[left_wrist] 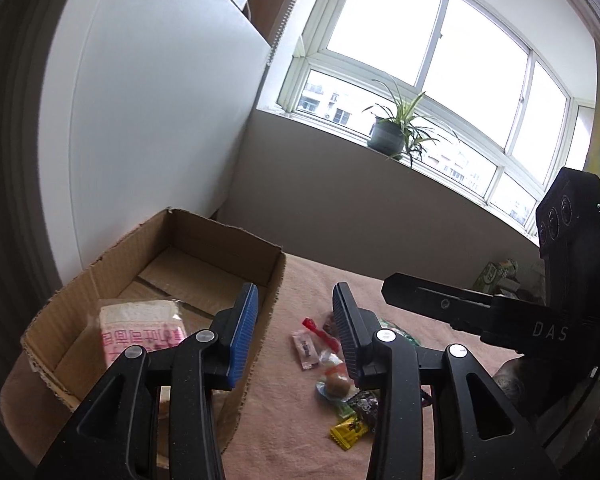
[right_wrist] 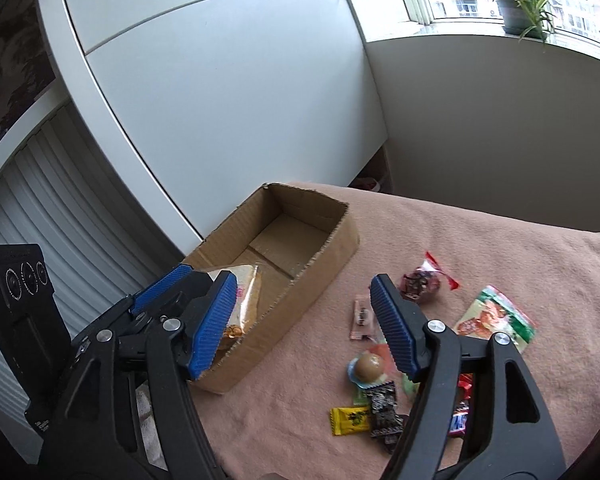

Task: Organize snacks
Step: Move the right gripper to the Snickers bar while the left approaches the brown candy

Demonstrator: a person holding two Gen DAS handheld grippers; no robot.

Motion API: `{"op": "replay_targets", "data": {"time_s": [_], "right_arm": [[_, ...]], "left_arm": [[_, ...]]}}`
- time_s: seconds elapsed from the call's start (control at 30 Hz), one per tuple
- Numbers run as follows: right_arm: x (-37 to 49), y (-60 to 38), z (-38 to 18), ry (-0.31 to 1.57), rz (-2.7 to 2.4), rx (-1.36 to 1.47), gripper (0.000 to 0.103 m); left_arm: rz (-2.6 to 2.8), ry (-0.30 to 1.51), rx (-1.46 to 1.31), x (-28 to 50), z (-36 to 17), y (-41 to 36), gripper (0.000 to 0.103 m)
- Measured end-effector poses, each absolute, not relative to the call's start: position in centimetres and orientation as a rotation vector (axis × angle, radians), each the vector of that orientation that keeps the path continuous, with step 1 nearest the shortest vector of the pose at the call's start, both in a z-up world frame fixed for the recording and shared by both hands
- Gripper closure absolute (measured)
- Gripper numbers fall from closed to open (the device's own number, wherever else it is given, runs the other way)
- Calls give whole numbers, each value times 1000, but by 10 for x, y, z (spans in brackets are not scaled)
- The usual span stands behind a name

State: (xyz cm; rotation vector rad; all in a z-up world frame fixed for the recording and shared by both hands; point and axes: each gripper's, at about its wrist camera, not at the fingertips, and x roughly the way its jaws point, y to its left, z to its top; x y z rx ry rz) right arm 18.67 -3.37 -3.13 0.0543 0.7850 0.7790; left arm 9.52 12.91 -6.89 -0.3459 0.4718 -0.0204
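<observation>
An open cardboard box [left_wrist: 188, 240] [right_wrist: 332, 240] stands on a pink cloth and holds a pink-and-white snack pack [left_wrist: 140, 328] [right_wrist: 244, 296]. A pile of small wrapped snacks [left_wrist: 340, 384] [right_wrist: 380, 380] lies on the cloth to the box's right. My left gripper [left_wrist: 296, 332] is open and empty, above the box's right wall and the cloth beside it. My right gripper [right_wrist: 300, 324] is open and empty, above the gap between the box and the pile. The right gripper's body [left_wrist: 500, 312] shows in the left wrist view.
A white cabinet [right_wrist: 220, 100] stands behind the box. A potted plant [left_wrist: 392, 132] sits on the windowsill. A green-and-red snack bag [right_wrist: 496, 316] lies at the pile's right. More packages [left_wrist: 496, 276] lie at the far right of the cloth.
</observation>
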Motion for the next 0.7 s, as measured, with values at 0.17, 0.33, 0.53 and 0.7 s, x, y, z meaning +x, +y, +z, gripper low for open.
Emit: {"op": "replay_targets", "data": {"time_s": [0.17,0.33,0.53,0.7], "right_arm": [[189,-81,-39,793,712,92,31],[191,-118,-61,828,650,82,31],[192,-136,-94,902,617,44,31],[190,-135,-118,950,606,-11,31]], "left_arm": [[-94,551,-324,107,-83,105,62],[-129,637,-316,118,-104,89,62],[-138,707,-271,125,-123,73,62],[-132,756,-236,135,-136,62,62]]}}
